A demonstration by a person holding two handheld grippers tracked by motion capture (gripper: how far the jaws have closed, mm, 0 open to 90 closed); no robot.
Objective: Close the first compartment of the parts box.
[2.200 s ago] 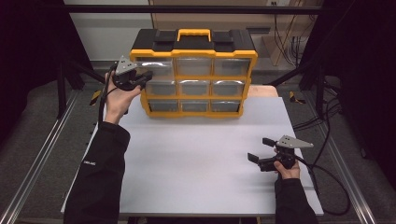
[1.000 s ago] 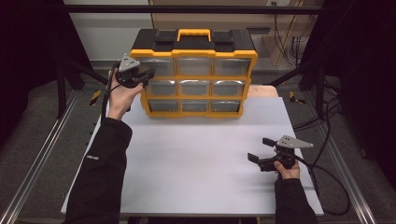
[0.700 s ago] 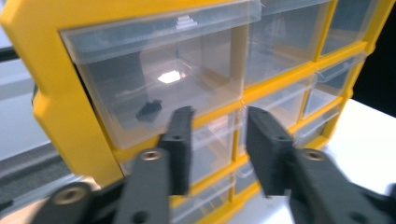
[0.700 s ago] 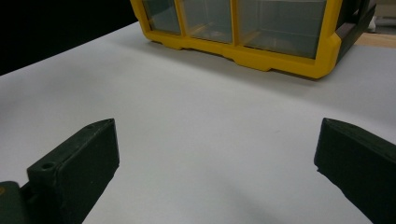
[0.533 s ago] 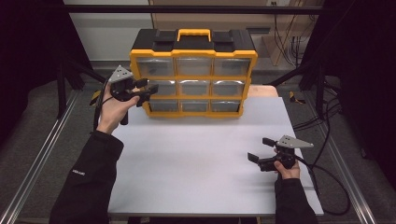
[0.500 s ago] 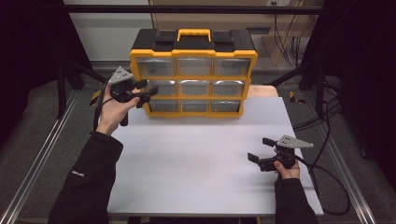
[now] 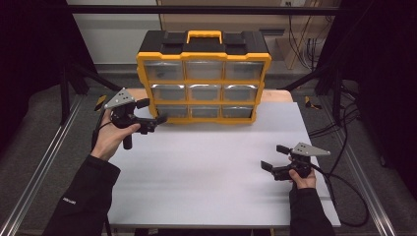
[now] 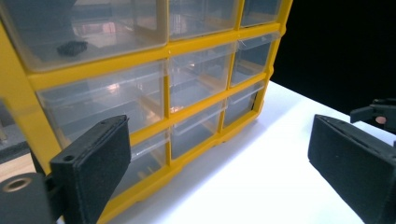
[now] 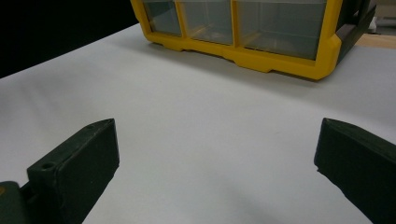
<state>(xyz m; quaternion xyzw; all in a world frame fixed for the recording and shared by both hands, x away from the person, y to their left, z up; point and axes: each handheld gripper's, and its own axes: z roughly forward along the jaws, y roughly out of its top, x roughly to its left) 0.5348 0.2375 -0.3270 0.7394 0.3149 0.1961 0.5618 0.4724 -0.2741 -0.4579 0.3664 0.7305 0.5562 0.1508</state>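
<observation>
A yellow and black drawer organiser (image 7: pixel 204 78) with clear drawers stands at the back of the white table (image 7: pixel 211 172). My left gripper (image 7: pixel 151 111) hovers by its lower left corner, apart from it. Its jaws have just been opening and now stand wide with nothing between them. In the left gripper view the left gripper (image 8: pixel 219 172) faces the organiser (image 8: pixel 159 98) from the side, and a small dark item (image 8: pixel 72 46) lies in the top drawer nearest it. My right gripper (image 7: pixel 274 157) rests near the table's right front, open and empty. The right gripper (image 9: pixel 215 172) looks across bare table at the organiser (image 9: pixel 261 51).
Cables (image 7: pixel 344 187) trail off the table's right side. Metal rails (image 7: pixel 44 167) run along both sides below the table. A strip of wooden board (image 7: pixel 278 96) shows behind the organiser. The other gripper (image 8: pixel 378 112) appears far off in the left gripper view.
My left hand has come down and toward the front from the top left drawer to the organiser's lower left corner, and its jaws have opened. The right hand has stayed still.
</observation>
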